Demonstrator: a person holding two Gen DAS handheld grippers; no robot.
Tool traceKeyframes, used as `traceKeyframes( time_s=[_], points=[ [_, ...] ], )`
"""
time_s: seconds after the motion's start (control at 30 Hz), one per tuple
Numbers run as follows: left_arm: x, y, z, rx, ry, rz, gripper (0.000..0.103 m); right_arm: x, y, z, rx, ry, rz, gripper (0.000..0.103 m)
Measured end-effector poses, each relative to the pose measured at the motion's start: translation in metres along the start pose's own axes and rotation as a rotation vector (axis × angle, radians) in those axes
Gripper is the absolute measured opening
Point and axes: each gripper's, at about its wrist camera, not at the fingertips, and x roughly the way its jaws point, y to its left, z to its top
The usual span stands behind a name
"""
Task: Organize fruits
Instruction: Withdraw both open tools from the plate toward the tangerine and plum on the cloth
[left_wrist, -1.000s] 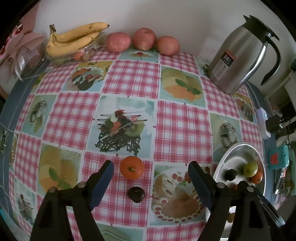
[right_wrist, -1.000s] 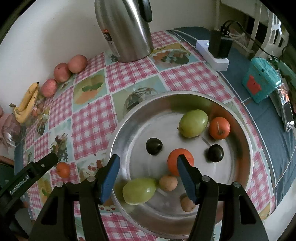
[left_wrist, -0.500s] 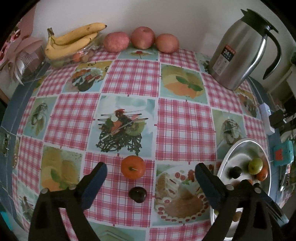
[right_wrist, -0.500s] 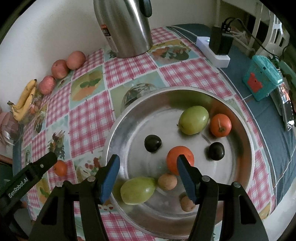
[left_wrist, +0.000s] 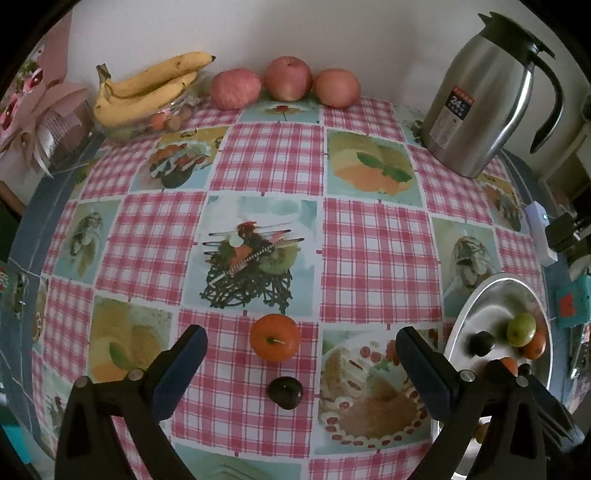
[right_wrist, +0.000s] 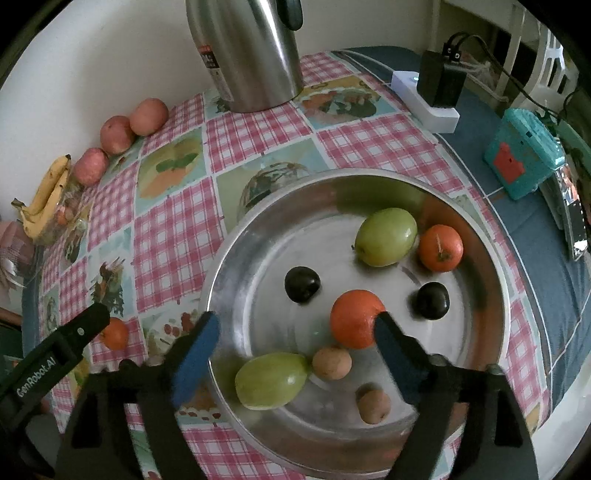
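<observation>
The orange fruit (left_wrist: 274, 337) and dark plum (left_wrist: 285, 392) sit loose on the surface, left of the metal bowl (right_wrist: 236, 266). The left gripper (left_wrist: 301, 354) hangs released above them, nothing held. The right gripper (right_wrist: 295, 332) is opening over the bowl, empty; a glancing close could roll either fruit away.

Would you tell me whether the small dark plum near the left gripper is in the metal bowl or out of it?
Out. The dark plum lies on the checked tablecloth, left of the metal bowl.
</observation>
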Motion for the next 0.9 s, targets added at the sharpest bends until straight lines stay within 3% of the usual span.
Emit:
traceKeyframes(
  time_s=[0.9],
  points=[
    [0.0029,0.0003,-0.0024,0.012,0.003,0.025,0.103,0.0054,0.0039,-0.0018,-0.042,0.016,-0.027,0.090]
  ],
)
